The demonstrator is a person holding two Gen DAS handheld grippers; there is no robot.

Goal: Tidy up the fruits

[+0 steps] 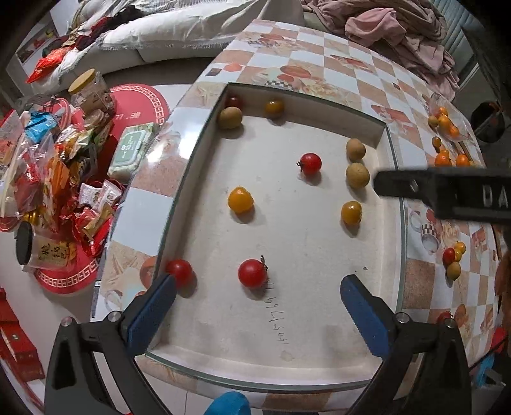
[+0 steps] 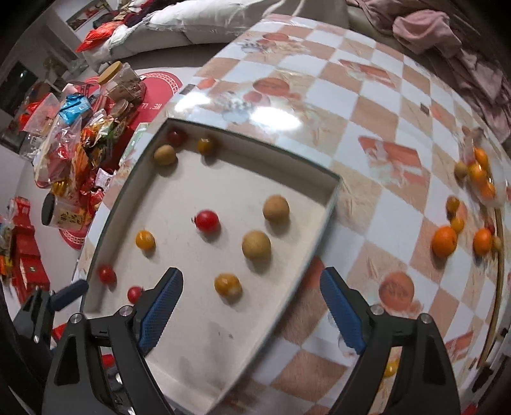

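Observation:
A shallow white tray lies on the checkered table. It holds red cherry tomatoes, yellow tomatoes and brown round fruits. My left gripper is open and empty above the tray's near end, with a red tomato by its left finger. My right gripper is open and empty above the tray's right edge; one of its fingers reaches in from the right in the left wrist view.
Loose oranges and small tomatoes lie on the table right of the tray. A clear bag of orange fruits sits at the far right. Snack packets and a jar crowd the floor left. Pink cloth lies beyond the table.

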